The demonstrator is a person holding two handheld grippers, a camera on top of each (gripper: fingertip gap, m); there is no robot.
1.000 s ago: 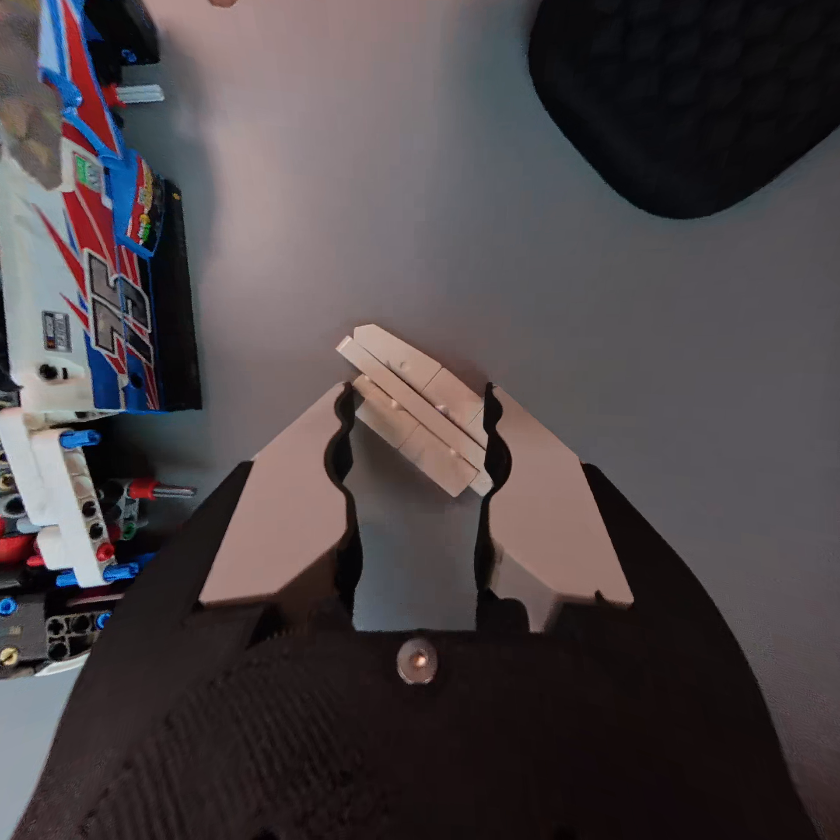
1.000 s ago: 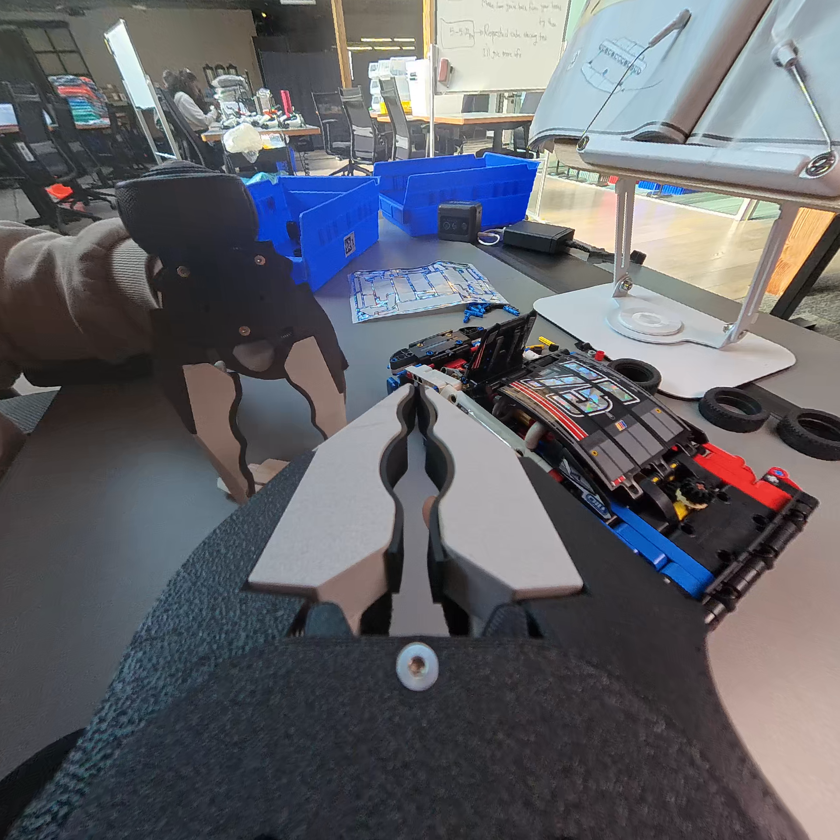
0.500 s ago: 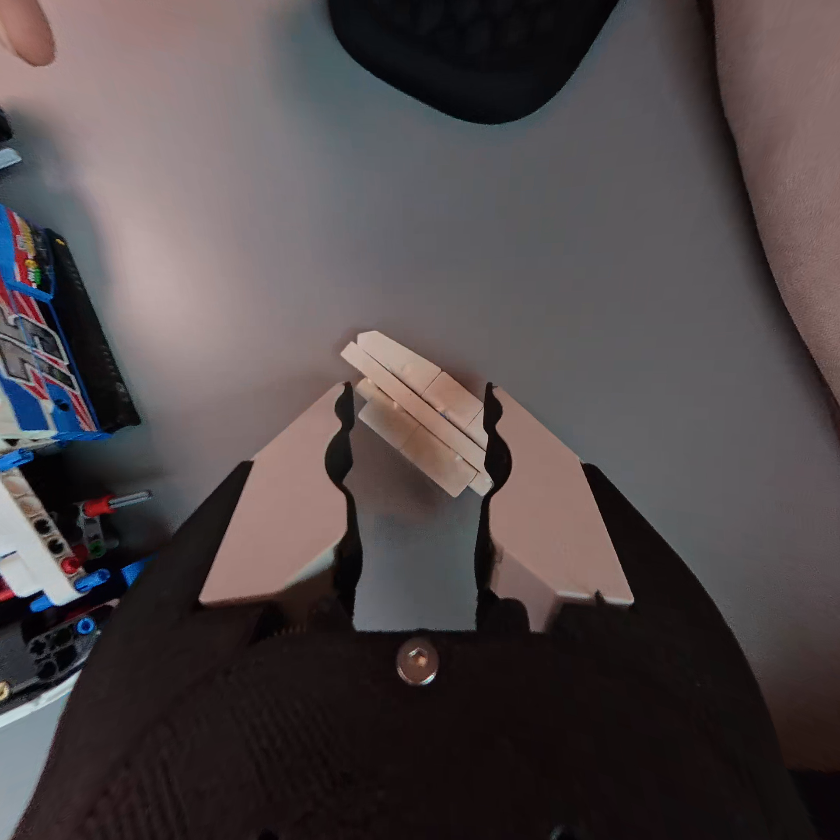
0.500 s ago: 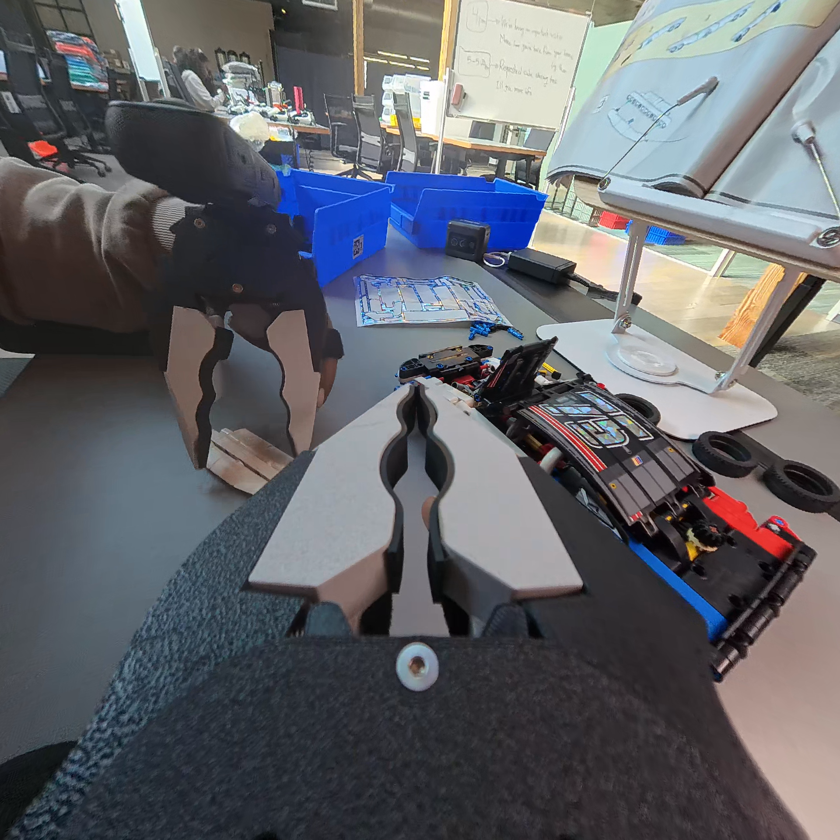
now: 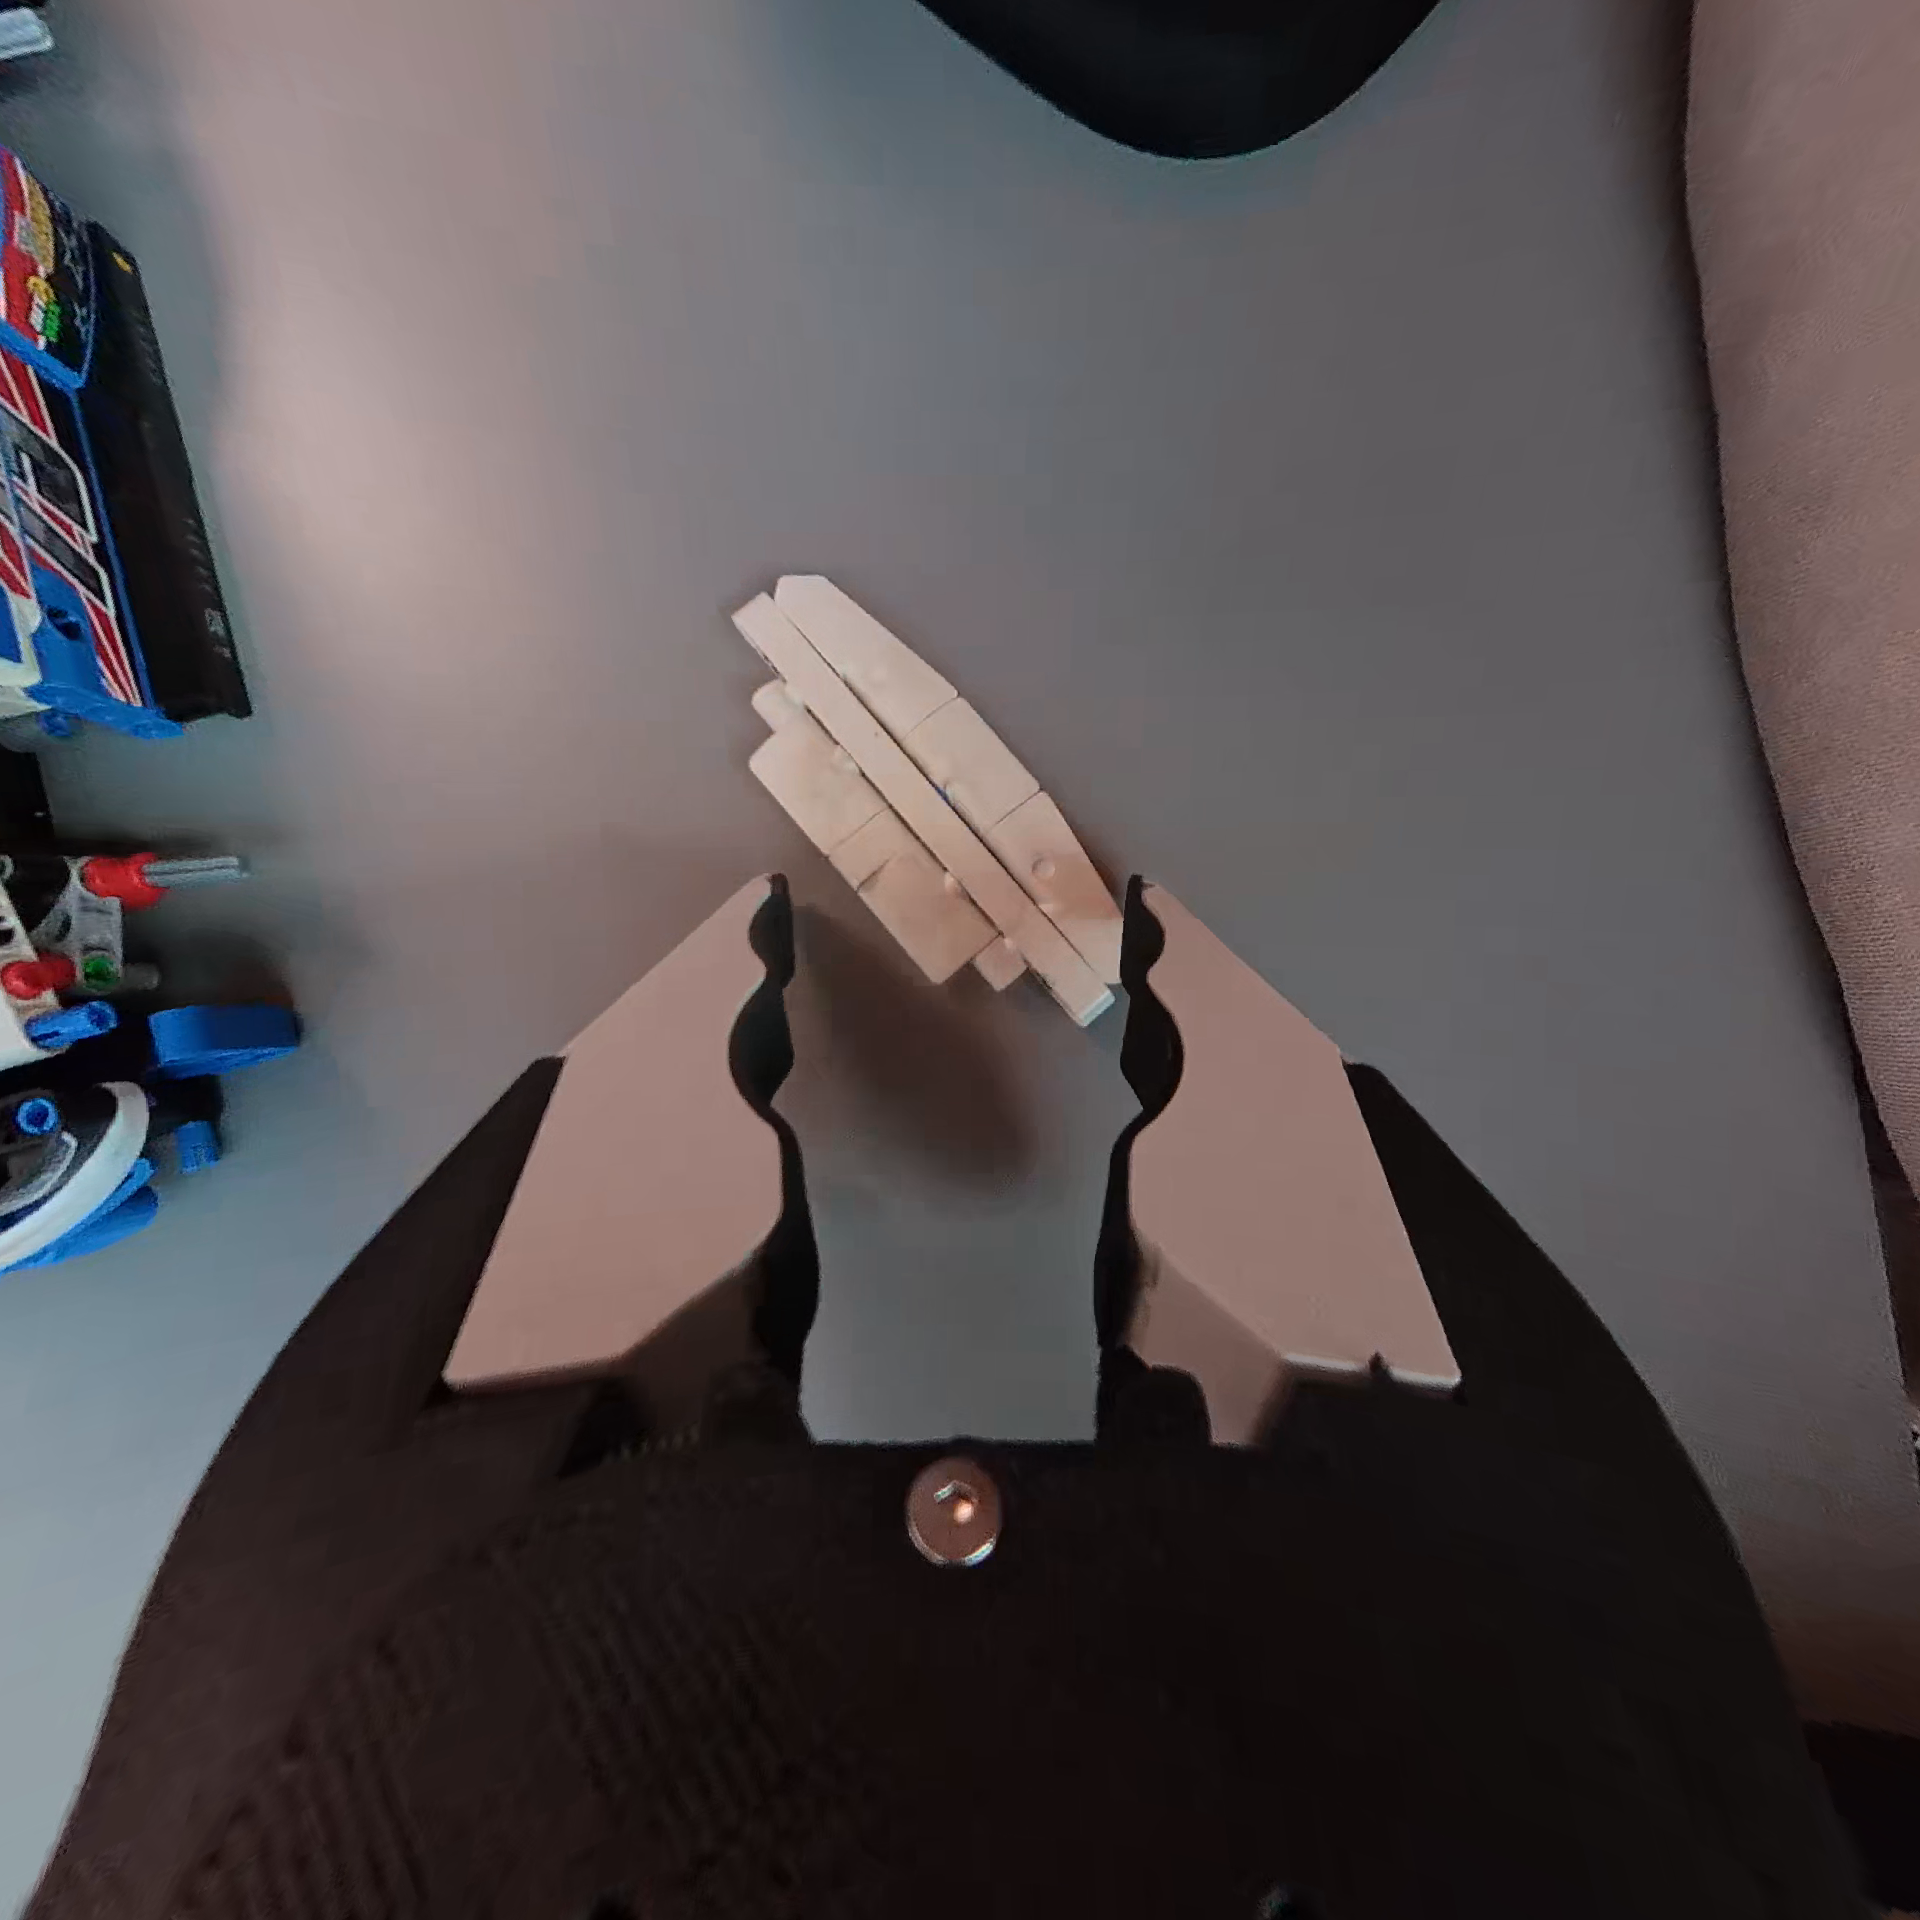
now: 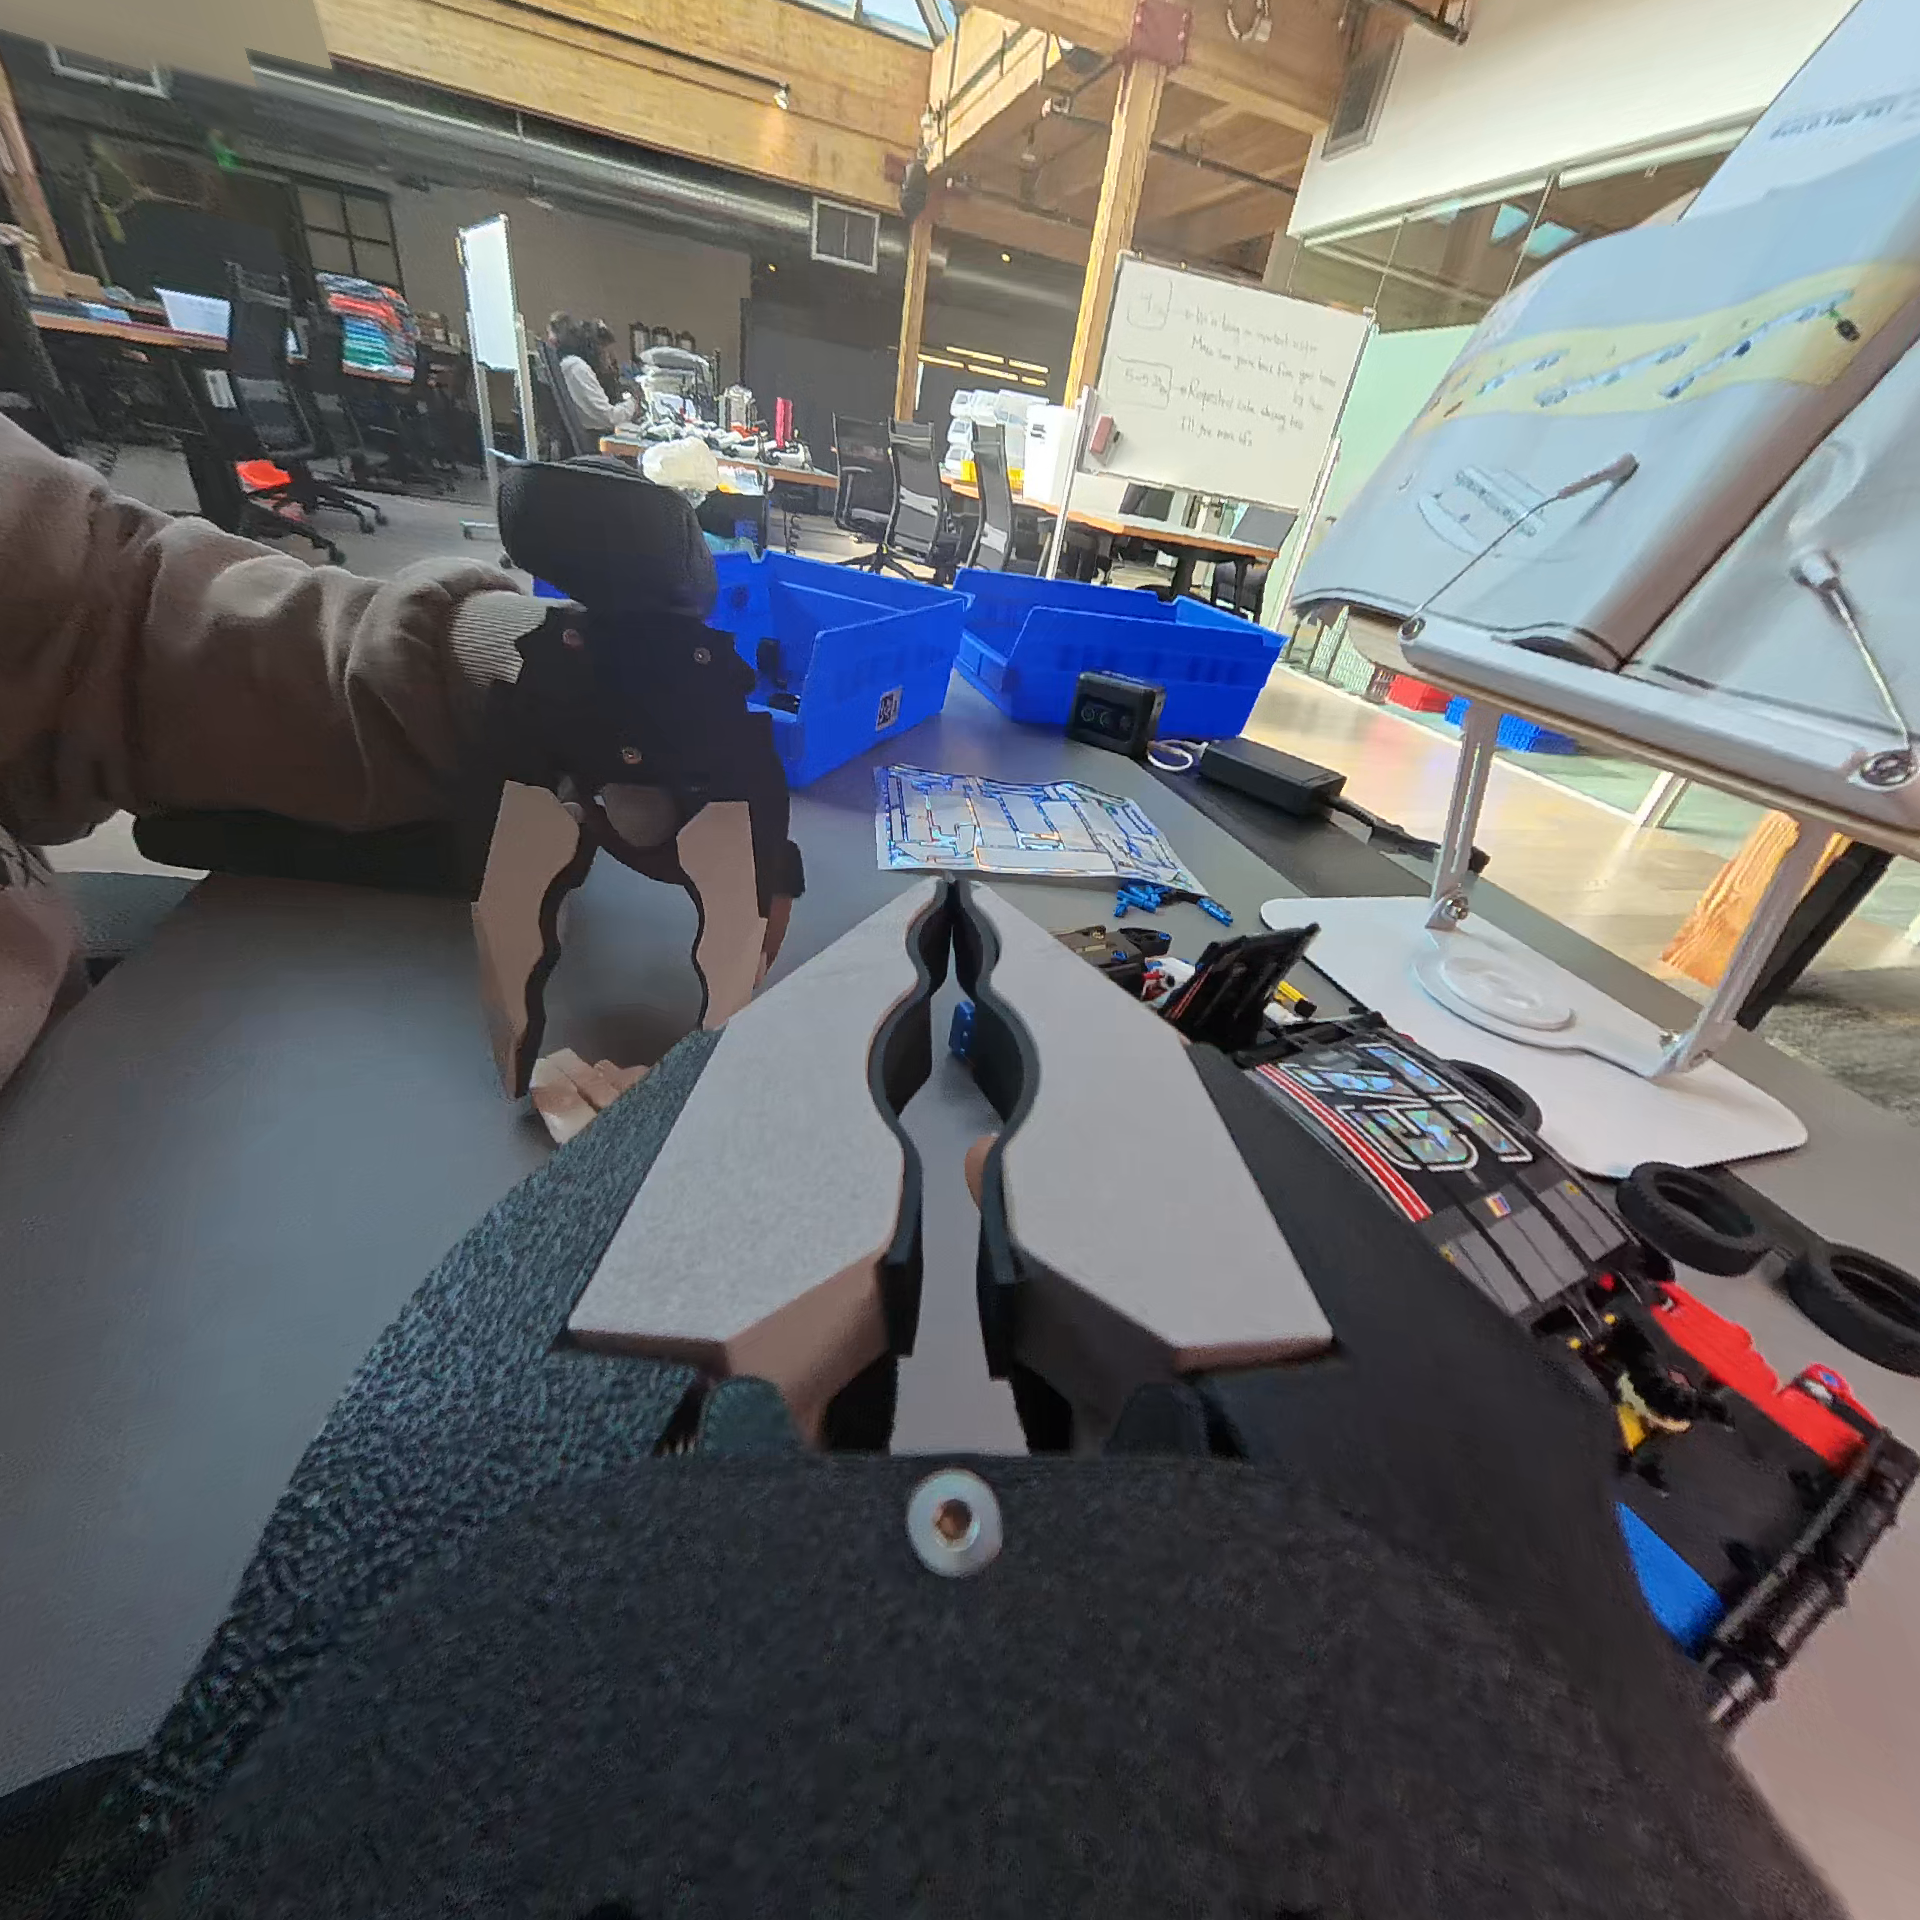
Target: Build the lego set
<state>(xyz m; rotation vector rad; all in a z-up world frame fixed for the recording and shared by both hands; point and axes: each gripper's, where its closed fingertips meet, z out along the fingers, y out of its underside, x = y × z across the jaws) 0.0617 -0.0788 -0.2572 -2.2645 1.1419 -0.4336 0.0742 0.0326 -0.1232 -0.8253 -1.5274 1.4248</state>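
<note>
A white lego assembly (image 5: 914,790) of stacked curved plates lies slantwise on the grey table. My left gripper (image 5: 956,888) is open and empty. Its tips hang just short of the near end of the assembly, and the right fingertip (image 5: 1143,914) is close beside that end. The right wrist view shows the left gripper (image 6: 623,1039) pointing down over the same white assembly (image 6: 571,1086). My right gripper (image 6: 951,888) is shut with nothing visible between its fingers, and sits above the table beside the lego car (image 6: 1455,1164). The car also shows at the left edge of the left wrist view (image 5: 62,468).
Two blue bins (image 6: 862,665) stand at the back, with a sticker sheet (image 6: 1018,826) and loose blue pins (image 6: 1153,899) in front. A book stand (image 6: 1538,1039) holds the manual at the right, with black tyres (image 6: 1694,1216) beside it. A person's sleeve (image 5: 1818,623) runs along the right. About 20 cm separates my left fingertips from my right.
The left gripper has drawn back from the white assembly, which was between its fingertips and now lies mostly beyond them. The right gripper's view has tilted upward; it stays shut.
</note>
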